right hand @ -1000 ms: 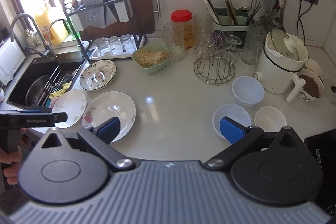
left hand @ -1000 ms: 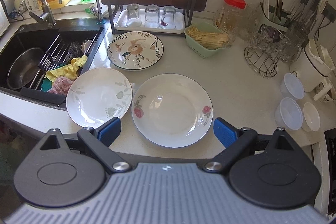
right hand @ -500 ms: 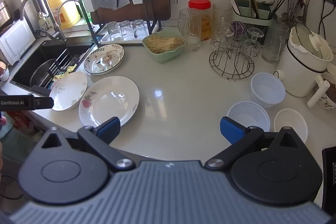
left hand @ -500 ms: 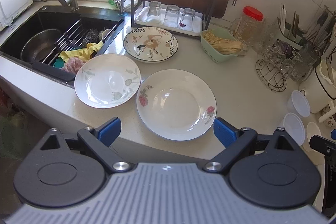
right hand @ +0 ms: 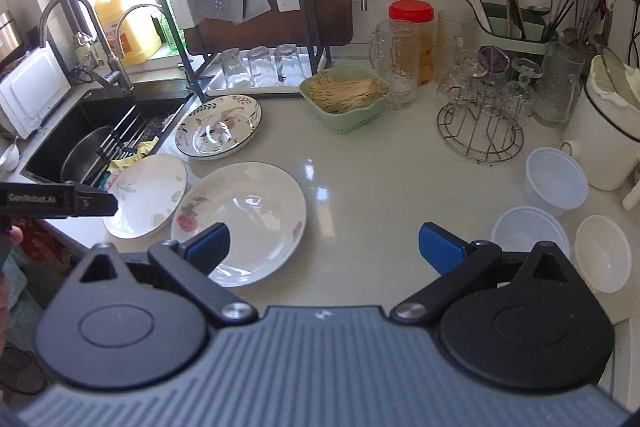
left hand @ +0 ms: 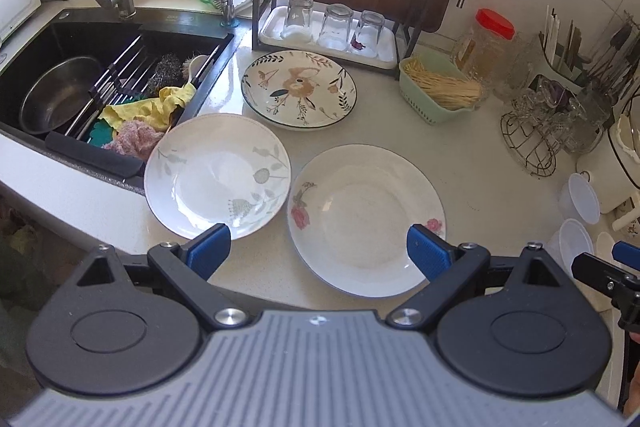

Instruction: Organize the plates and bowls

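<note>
We hold the left gripper (left hand: pixel 318 247) released over the tabletop's (left hand: pixel 472 163) front edge, above the rose plate (left hand: pixel 366 219) and leaf plate (left hand: pixel 218 175). The right gripper (right hand: pixel 322 243), also released, probably waits near the bowls (right hand: pixel 556 183) for stacking.

Black sink (left hand: pixel 48 39) at the left with a steel pot (left hand: pixel 56 95) inside, yellow cloth (left hand: pixel 160 105) on its rack, three upturned glasses (left hand: pixel 332 27) on a white tray, green basket (left hand: pixel 436 95) of sticks, red-lidded jar (right hand: pixel 412 27), wire stand (right hand: pixel 480 135) on the counter (right hand: pixel 360 179)
</note>
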`<state>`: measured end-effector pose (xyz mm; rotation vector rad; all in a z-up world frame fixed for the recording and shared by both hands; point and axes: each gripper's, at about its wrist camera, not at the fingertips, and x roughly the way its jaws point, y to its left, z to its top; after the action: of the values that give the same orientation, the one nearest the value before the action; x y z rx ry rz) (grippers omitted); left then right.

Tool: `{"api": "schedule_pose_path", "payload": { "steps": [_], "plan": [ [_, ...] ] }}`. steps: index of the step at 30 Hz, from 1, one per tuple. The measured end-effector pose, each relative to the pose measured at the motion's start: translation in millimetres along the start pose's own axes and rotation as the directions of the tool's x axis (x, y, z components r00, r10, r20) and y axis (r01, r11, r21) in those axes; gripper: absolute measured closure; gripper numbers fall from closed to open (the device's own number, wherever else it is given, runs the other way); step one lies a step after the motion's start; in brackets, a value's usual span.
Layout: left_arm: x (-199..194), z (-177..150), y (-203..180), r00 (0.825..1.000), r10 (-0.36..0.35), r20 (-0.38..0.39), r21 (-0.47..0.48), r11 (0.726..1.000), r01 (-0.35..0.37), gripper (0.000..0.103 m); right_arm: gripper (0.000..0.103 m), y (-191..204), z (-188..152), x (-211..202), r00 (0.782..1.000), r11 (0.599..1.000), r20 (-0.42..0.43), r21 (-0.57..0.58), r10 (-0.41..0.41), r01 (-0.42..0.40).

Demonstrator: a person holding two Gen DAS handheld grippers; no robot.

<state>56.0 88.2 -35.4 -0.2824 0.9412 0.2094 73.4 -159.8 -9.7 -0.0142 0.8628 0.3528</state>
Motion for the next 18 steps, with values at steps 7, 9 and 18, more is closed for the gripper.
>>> {"api": "schedule_pose_path", "payload": {
  "steps": [7,9,18],
  "plan": [
    [32,34,63,1.000,-0.008,-0.020,0.004,1.000,0.008,0.006,0.005,52,9,36,0.997,0.996,-0.025,0.055,0.077,-0.075],
    [44,42,84,0.999,-0.006,-0.034,-0.004,1.000,0.006,0.006,0.005,67,11,44,0.996,0.994,-0.025,0.068,0.090,-0.088],
    [94,65,171,0.995,-0.034,-0.095,-0.024,0.999,0.031,0.006,0.009,132,14,78,0.994,0.986,0.020,0.122,0.107,-0.109]
  ]
}}
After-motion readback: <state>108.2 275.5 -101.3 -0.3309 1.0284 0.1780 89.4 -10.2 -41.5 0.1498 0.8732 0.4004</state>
